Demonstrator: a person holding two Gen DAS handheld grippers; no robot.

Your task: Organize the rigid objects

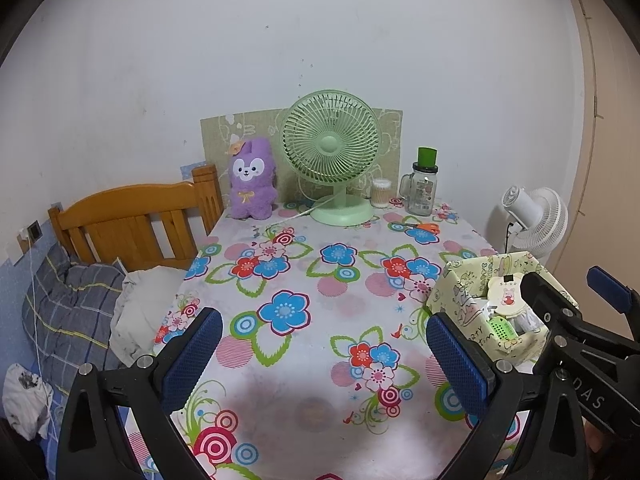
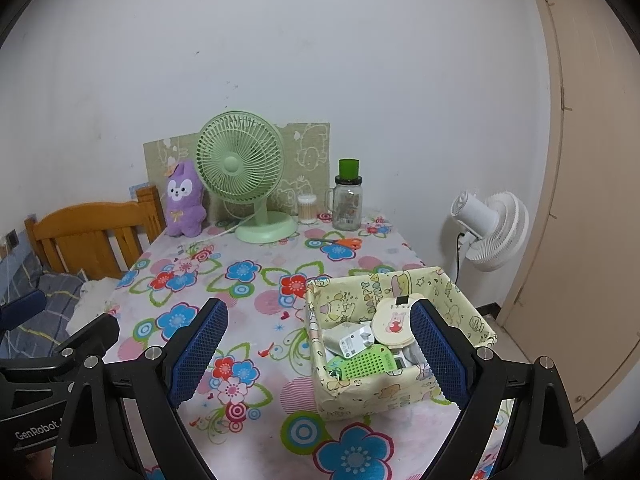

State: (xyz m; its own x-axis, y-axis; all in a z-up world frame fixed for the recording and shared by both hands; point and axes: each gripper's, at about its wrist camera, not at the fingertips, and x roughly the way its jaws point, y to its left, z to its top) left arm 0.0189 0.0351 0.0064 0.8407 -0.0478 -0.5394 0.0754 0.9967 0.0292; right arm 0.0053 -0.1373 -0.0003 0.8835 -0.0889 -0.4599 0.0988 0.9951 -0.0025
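Two fans: green fan on desk far beyond jaws, white fan off desk, beyond and right. One plush toy, one glass jar, one swab tub, one scissors, all far ahead. One box between right jaws; inside, one round card, one charger, one green perforated piece.

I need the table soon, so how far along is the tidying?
Done: small items, including a charger and green case, lie in the box. In hand: nothing; both tools are open. Left, probably: the scissors on the table.
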